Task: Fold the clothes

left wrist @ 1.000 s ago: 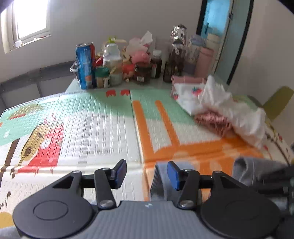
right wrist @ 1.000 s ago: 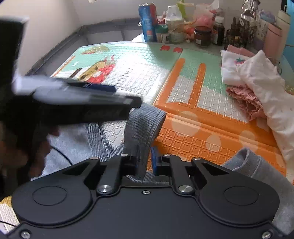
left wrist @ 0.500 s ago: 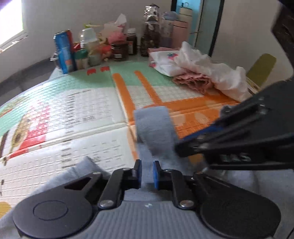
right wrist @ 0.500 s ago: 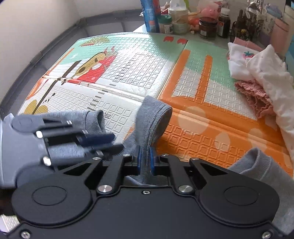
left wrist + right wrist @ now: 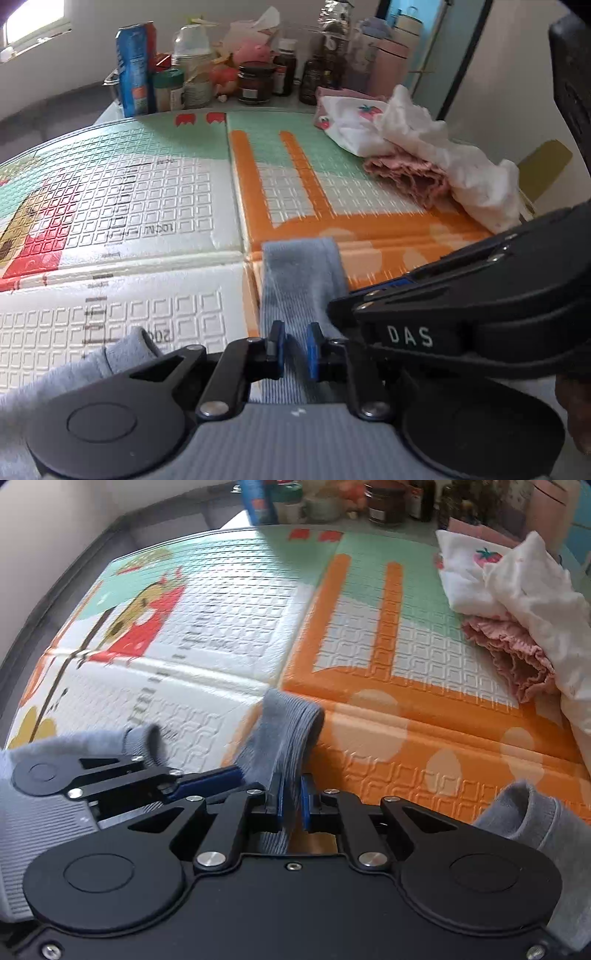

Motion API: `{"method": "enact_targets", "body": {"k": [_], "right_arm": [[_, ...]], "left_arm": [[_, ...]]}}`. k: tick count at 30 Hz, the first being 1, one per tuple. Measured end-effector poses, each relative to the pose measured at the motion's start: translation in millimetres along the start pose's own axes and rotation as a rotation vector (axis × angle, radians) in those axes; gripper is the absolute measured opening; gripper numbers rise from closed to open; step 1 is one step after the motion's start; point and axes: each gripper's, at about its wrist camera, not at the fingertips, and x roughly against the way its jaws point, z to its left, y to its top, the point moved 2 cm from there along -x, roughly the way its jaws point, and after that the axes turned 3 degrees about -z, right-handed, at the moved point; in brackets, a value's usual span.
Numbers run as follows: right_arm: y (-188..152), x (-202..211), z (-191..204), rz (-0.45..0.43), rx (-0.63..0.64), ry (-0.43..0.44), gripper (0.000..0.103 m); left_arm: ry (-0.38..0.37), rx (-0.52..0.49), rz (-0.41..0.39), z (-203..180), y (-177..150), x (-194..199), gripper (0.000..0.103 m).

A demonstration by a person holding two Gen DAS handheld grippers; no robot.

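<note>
- two tongs are gripping one grey garment (image 5: 301,280) lying at the near edge of the play mat (image 5: 147,192).
- left tongs (image 5: 294,349) are pinching its ribbed strip, pads pressing the cloth.
- right tongs (image 5: 291,803) are clamping the same strip, touching the left tongs.
- white and pink clothes (image 5: 517,602) are lying well apart, far right.

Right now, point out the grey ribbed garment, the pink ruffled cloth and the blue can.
Grey ribbed garment (image 5: 300,273): left wrist view, folded strip.
Pink ruffled cloth (image 5: 509,653): right wrist view, frilled edge.
Blue can (image 5: 133,74): left wrist view, side wall.
</note>
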Motion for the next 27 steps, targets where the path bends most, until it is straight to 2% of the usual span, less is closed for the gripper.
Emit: {"method": "enact_targets", "body": {"k": [6, 9, 12, 14, 16, 17, 19, 23, 27], "right_arm": [[13.9, -13.2, -10.7, -0.004, -0.024, -0.008, 0.009], [21.0, -13.3, -13.8, -0.015, -0.044, 0.000, 0.010], [26.3, 2.3, -18.4, -0.053, -0.069, 0.029, 0.012], [28.9, 19.4, -22.3, -0.093, -0.044, 0.017, 0.014], [29.2, 35.1, -29.5, -0.113, -0.019, -0.003, 0.014], [29.1, 42.8, -33.9, -0.121, -0.009, -0.015, 0.015], [25.9, 55.2, -46.3, -0.125, 0.005, -0.042, 0.019], [14.0, 71.5, -76.9, -0.107, 0.028, -0.114, 0.023], [-2.4, 80.2, -112.9, -0.076, 0.012, -0.146, 0.024]], "left_arm": [[0.039, 0.047, -0.006, 5.1, 13.7, -10.5, 0.019], [0.045, 0.109, -0.009, 10.0, 18.9, -14.7, 0.020], [0.035, 0.130, -0.023, 14.5, 22.8, -6.8, 0.020], [0.032, 0.132, -0.044, 19.3, 25.5, 3.9, 0.028], [0.029, 0.139, -0.072, 25.7, 28.0, 16.1, 0.045], [0.028, 0.147, -0.087, 29.8, 28.8, 22.4, 0.050], [0.012, 0.160, -0.114, 39.4, 28.7, 35.2, 0.066], [0.067, 0.115, -0.112, 60.2, 21.6, 53.1, 0.069], [0.081, 0.110, -0.089, 88.1, 10.0, 66.2, 0.069]]}}
